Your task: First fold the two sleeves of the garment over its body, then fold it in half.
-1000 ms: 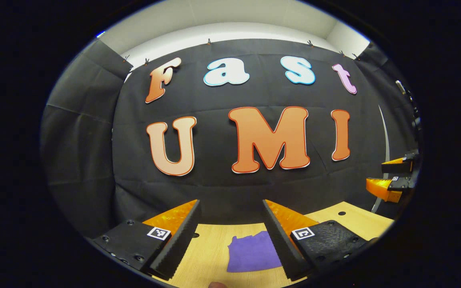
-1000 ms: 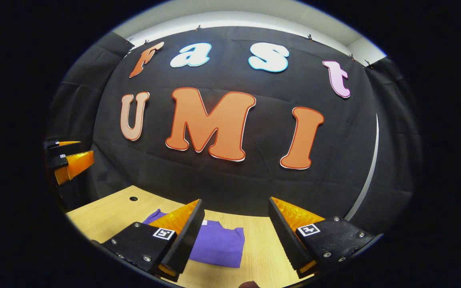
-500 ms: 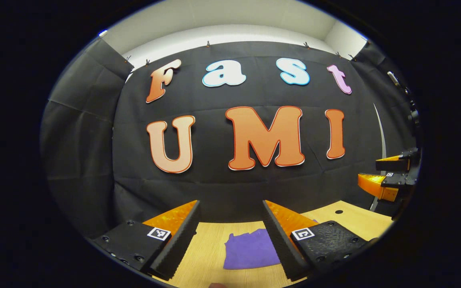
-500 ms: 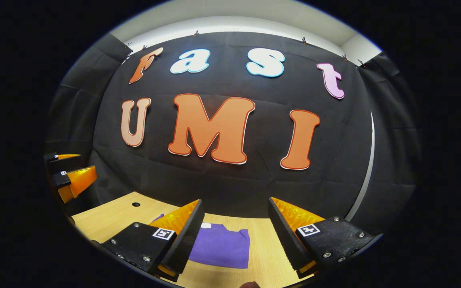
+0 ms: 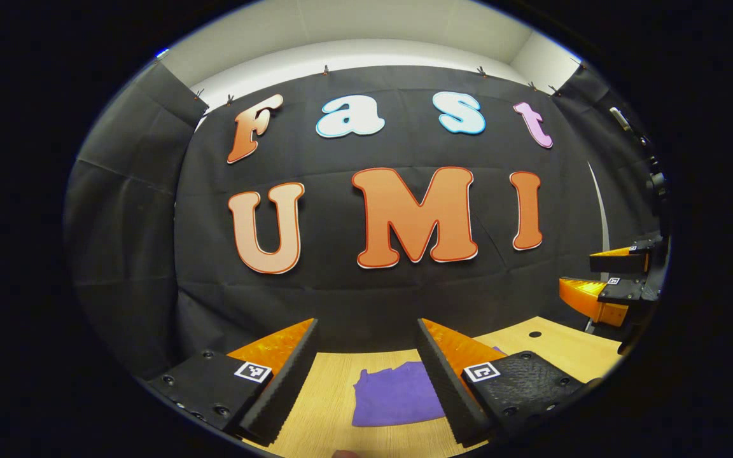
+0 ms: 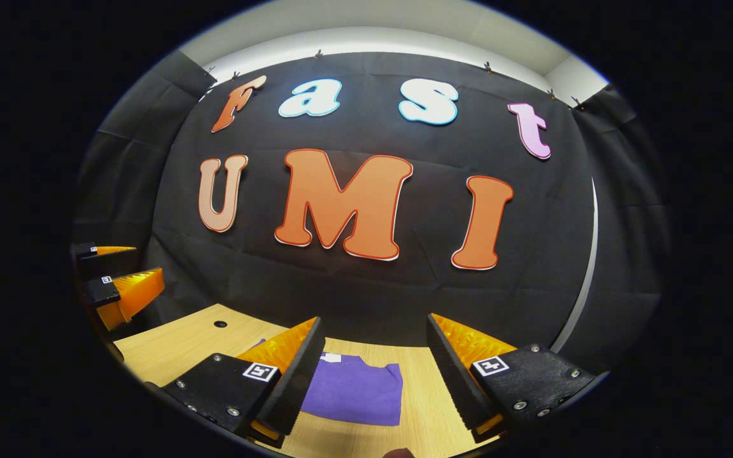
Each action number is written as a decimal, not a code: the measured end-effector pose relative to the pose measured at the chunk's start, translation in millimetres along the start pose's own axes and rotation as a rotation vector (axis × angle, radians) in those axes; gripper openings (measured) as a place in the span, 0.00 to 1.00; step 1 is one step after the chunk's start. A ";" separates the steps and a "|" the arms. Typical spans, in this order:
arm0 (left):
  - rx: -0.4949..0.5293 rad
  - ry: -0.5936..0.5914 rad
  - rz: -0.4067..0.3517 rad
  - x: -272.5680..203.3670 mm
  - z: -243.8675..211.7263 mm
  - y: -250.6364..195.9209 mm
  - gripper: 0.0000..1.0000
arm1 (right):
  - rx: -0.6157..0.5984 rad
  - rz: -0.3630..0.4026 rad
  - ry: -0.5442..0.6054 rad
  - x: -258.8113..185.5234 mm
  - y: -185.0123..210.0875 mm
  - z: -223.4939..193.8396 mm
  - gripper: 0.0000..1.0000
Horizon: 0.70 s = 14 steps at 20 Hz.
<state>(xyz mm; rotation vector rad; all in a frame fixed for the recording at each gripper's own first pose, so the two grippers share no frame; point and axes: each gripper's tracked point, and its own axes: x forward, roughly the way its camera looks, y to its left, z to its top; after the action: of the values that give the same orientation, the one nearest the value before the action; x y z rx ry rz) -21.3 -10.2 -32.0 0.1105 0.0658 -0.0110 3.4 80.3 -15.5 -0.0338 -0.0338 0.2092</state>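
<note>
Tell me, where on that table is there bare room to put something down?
Bare wood lies left of the purple garment, out to the small hole, and right of it toward the black cloth wall. The table's middle is taken by the garment.

Counting from my station: one purple garment [image 5: 395,401], folded, flat on surface [image 5: 335,388], at 6 o'clock in left gripper view. One surface; I see one round hole [image 6: 220,324] in it at 8 o'clock in right gripper view. Two tongs: left tongs [image 5: 366,343] spread, empty; right tongs [image 6: 373,343] spread, empty. Two fingers each, four fingers total.
</note>
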 end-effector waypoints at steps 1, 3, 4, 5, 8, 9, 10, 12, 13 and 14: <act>-0.003 -0.001 0.000 0.9 0.4 1.8 0.94 | 0.001 0.002 -0.001 1.0 1.6 0.6 0.95; -0.008 -0.005 0.000 2.3 0.9 4.3 0.95 | 0.010 0.004 -0.004 1.2 7.0 2.5 0.95; -0.010 -0.010 -0.001 2.5 2.7 5.4 0.94 | 0.018 0.009 -0.004 1.5 11.3 2.7 0.95; -0.011 -0.015 -0.011 3.1 4.2 5.3 0.94 | 0.024 0.016 -0.003 1.2 15.5 2.1 0.95; 0.012 -0.026 -0.039 12.9 10.3 9.4 0.94 | 0.015 0.052 0.035 -1.0 29.1 -8.3 0.95; 0.007 -0.035 -0.042 14.2 14.6 11.0 0.94 | 0.012 0.050 0.034 -2.4 30.9 -6.7 0.95; -0.002 -0.048 -0.049 14.2 19.5 10.9 0.94 | 0.010 0.041 0.026 -1.9 31.6 -1.2 0.95; -0.009 -0.051 -0.055 15.6 18.1 15.3 0.93 | -0.006 0.023 0.014 -1.3 32.6 6.4 0.95; -0.009 -0.052 -0.064 16.0 19.0 15.7 0.94 | -0.015 0.020 0.011 -0.5 33.9 10.7 0.95; -0.007 -0.058 -0.068 15.9 19.4 22.3 0.94 | -0.020 0.017 0.011 0.7 35.7 13.7 0.95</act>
<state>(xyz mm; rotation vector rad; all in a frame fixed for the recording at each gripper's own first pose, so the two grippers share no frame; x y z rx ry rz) -3.8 9.7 -11.4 0.1008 0.0118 -0.0817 -3.8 115.8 -3.0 -0.0556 -0.0243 0.2257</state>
